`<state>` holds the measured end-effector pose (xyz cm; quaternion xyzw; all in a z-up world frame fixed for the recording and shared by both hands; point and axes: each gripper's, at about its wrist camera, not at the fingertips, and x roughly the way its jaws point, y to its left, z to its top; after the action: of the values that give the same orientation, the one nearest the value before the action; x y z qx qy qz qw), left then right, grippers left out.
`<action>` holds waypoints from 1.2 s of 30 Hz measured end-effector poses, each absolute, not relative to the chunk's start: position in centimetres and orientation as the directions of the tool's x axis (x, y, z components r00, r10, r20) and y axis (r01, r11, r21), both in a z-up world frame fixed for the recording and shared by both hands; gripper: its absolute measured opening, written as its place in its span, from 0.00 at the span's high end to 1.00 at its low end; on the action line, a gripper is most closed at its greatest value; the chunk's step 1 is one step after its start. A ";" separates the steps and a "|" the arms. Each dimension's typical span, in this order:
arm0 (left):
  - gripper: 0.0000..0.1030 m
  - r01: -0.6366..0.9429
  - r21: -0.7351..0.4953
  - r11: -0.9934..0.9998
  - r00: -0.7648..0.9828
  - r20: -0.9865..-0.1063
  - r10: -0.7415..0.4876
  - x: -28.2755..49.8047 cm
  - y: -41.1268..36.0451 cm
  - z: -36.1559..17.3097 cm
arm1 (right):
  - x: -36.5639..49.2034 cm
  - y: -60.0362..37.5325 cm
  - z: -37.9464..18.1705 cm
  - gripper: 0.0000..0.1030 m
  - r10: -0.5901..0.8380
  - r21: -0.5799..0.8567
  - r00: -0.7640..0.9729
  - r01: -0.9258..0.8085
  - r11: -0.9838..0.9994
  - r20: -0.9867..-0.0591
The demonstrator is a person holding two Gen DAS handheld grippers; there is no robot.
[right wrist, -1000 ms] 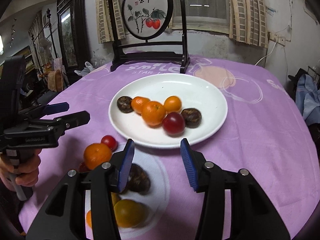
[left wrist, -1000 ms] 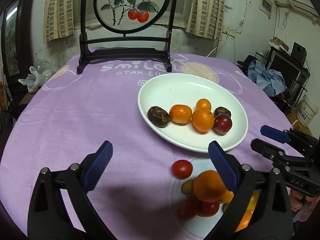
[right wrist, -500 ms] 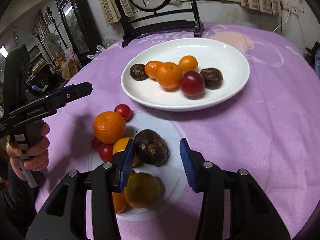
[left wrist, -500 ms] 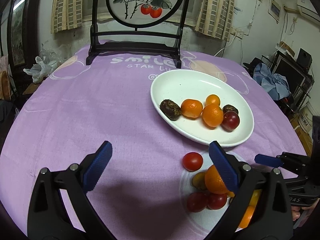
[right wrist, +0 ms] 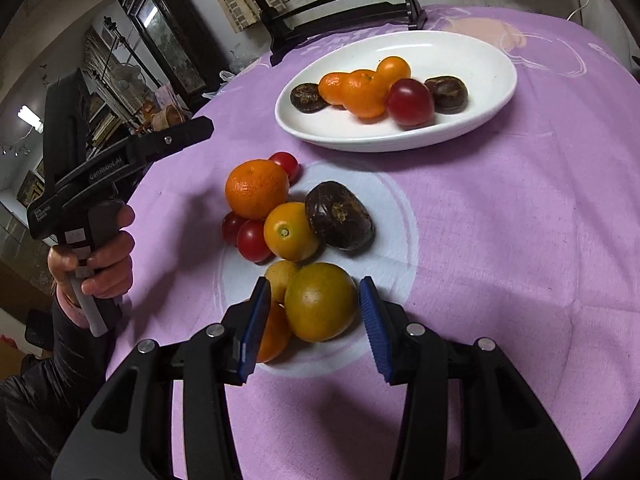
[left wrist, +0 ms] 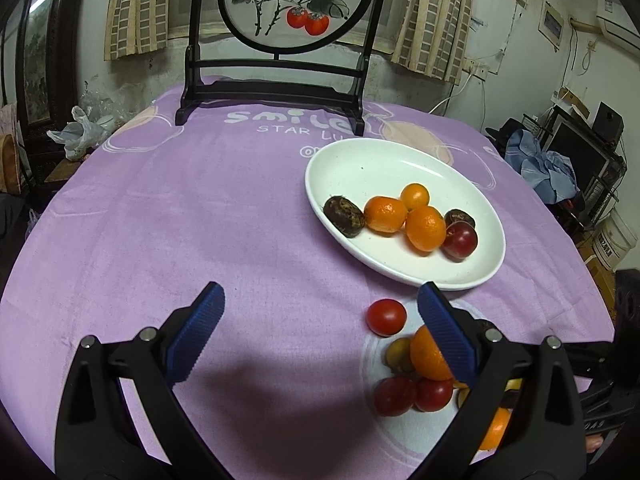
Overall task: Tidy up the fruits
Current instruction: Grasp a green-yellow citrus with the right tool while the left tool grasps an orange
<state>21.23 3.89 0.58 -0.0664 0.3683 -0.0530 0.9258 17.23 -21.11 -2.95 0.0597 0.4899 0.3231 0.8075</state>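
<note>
A white plate (right wrist: 460, 52) holds several fruits: mandarins, a red plum and dark brown ones. Nearer me a loose pile lies on a pale circle printed on the purple cloth: a mandarin (right wrist: 256, 188), a dark brown fruit (right wrist: 340, 216), cherry tomatoes (right wrist: 285, 164) and a greenish-orange citrus (right wrist: 320, 300). My right gripper (right wrist: 315, 282) points down at the pile, open, its blue pads on either side of the greenish-orange citrus with a small gap. My left gripper (left wrist: 320, 292) is open over bare cloth, left of the pile; a cherry tomato (left wrist: 386, 317) lies just inside its right finger.
A black wooden stand with a round painted screen (left wrist: 280, 0) stands at the table's far edge. A hand (right wrist: 100, 264) holds the left gripper's handle at the table's left rim. The purple cloth (left wrist: 180, 208) stretches to the left of the plate (left wrist: 380, 168).
My right gripper has tipped downward and dropped towards the loose pile, so the greenish-orange citrus now sits between its jaws. The left gripper has barely moved and stays open.
</note>
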 end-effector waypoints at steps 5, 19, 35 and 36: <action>0.04 0.055 -0.130 0.990 0.724 -0.677 -0.129 21.0 3.4 0.4 | 17.7 -21.6 -3.5 0.63 0.597 0.458 0.286 -0.428 0.780 -0.749; 0.06 0.409 -0.147 0.901 0.610 -0.690 -0.390 16.9 -1.2 0.1 | 18.2 -25.2 -2.4 0.64 0.597 0.506 0.391 -0.317 0.802 -0.701; 0.48 0.608 -0.135 0.783 0.427 -0.775 -0.465 13.1 -6.3 -3.1 | 18.0 -24.9 -2.0 0.64 0.572 0.472 0.412 -0.326 0.819 -0.709; 0.49 0.608 -0.132 0.783 0.424 -0.779 -0.461 13.1 -6.4 -3.3 | 17.9 -24.9 -2.0 0.64 0.573 0.472 0.413 -0.326 0.819 -0.708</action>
<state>13.14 -6.44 -3.30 0.0851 0.4316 -0.3186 0.8396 17.94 -24.88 -2.00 0.1312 0.4695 0.2708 0.8301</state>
